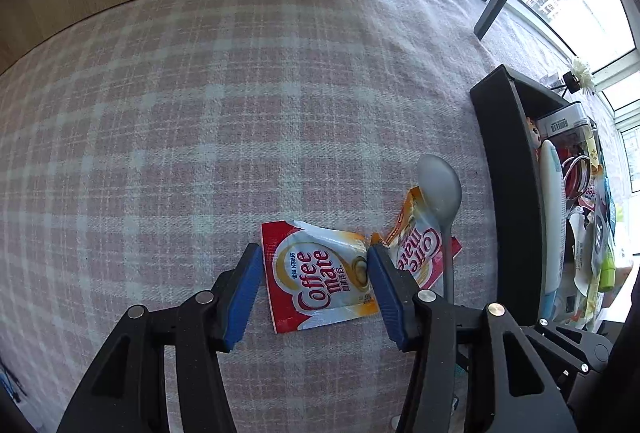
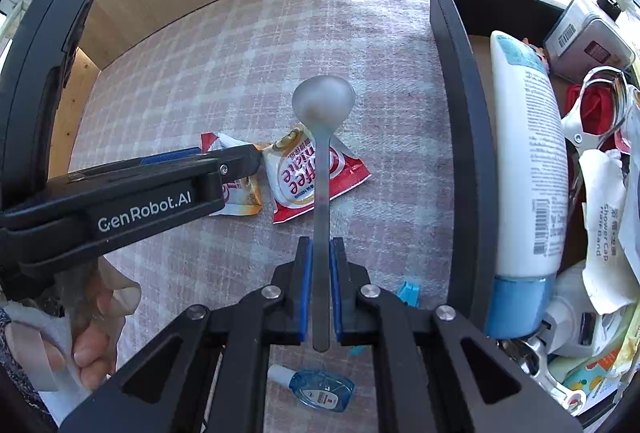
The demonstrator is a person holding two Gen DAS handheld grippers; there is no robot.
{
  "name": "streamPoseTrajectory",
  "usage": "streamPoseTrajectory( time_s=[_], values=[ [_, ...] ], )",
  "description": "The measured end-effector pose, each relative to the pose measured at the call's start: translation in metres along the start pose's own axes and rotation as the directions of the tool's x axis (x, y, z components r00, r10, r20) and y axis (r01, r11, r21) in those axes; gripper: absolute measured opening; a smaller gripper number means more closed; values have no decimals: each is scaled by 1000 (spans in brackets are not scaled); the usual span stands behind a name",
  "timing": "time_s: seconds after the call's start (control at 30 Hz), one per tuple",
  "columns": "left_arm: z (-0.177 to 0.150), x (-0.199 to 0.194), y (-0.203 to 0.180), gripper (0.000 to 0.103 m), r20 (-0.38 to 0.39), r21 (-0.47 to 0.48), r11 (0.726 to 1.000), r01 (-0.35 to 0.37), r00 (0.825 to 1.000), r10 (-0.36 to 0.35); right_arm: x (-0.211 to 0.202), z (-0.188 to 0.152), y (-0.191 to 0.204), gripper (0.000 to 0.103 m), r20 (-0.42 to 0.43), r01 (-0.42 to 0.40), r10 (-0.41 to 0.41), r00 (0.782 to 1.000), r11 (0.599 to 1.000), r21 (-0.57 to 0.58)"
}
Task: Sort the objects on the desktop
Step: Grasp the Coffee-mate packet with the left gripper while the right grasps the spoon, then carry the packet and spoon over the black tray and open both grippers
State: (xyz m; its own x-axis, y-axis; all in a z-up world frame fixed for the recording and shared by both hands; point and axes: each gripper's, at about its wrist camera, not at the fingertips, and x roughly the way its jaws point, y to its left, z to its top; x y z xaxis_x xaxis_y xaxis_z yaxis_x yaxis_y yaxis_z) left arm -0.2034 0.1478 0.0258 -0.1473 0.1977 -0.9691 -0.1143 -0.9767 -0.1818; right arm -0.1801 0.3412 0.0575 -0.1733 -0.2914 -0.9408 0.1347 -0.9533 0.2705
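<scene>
Lifting the spoon cleanly is your job with the right claw, whose pads are pressed together on the handle low down, near its end, with the bowl pointing away from you over the checked cloth. Keep the handle level as you swing toward the black box on your right; with so long a lever beyond the pads, I judge it could pivot if you turn fast. Clear the box wall before you lower, and pick a gap beside the white bottle, since the box looks crowded.

Your left claw is spread wide and pointing steeply down over a red and white creamer packet. The packet lies flat on the cloth between the blue pads, which do not appear to press on it. A second packet lies just to the right, partly under the spoon. Come straight down and pinch only the nearer packet; its thin edges probably need the pads touching the cloth first.
</scene>
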Motion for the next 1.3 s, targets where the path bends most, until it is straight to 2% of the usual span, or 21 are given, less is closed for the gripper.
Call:
streamPoseTrajectory(
  time_s=[0.17, 0.23, 0.3, 0.33, 0.37, 0.43, 0.63, 0.73, 0.97, 1.03, 1.13, 1.17, 1.3],
  values=[
    [2, 10, -17, 51, 25, 66, 996, -56, 998, 54, 1, 7, -5, 9, -4, 11, -11, 1000, 1000, -5],
    [1, 11, -16, 50, 39, 65, 997, -45, 998, 43, 5, 10, -11, 9, -16, 13, -13, 1000, 1000, 5],
    [-1, 7, -6, 46, 48, 47, 998, -31, 998, 28, 5, 15, -14, 9, -1, 14, -14, 1000, 1000, 0],
    [-3, 2, 4, 33, 51, 26, 999, -37, 998, 35, 4, 16, -15, 9, -1, 17, -17, 1000, 1000, 0],
    [-3, 0, 12, 30, 50, 0, 999, -32, 998, 32, 2, 17, -15, 9, 4, 17, -17, 1000, 1000, 7],
    [-3, -3, 27, 30, 40, -46, 999, 14, 999, -12, 0, 15, -13, 9, 20, 12, -12, 1000, 1000, 11],
    [-7, -15, 60, 30, 59, -122, 992, 42, 998, -35, -27, 10, -18, 9, 56, -11, 10, 998, 1000, 15],
    [-9, -29, 63, 30, 75, -117, 991, 62, 996, -54, -46, 13, -14, 9, 79, -35, 34, 996, 999, 15],
    [-17, -61, 6, 30, 124, -11, 994, 112, 986, -110, -90, 1, -20, 9, 148, -58, 51, 988, 998, 38],
    [-6, -64, -20, 30, 124, 27, 991, 132, 983, -134, -97, -11, -21, 9, 175, -45, 35, 984, 998, 54],
    [-7, -79, -46, 30, 105, 92, 982, 166, 979, -175, -119, -19, -40, 9, 211, -19, 1, 978, 996, 85],
    [2, -72, -66, 30, 99, 109, 978, 175, 977, -186, -124, -21, -51, 9, 219, -8, -14, 976, 995, 100],
    [3, -72, -120, 30, 71, 182, 958, 219, 969, -235, -133, -27, -94, 9, 240, 48, -93, 966, 981, 189]
  ],
)
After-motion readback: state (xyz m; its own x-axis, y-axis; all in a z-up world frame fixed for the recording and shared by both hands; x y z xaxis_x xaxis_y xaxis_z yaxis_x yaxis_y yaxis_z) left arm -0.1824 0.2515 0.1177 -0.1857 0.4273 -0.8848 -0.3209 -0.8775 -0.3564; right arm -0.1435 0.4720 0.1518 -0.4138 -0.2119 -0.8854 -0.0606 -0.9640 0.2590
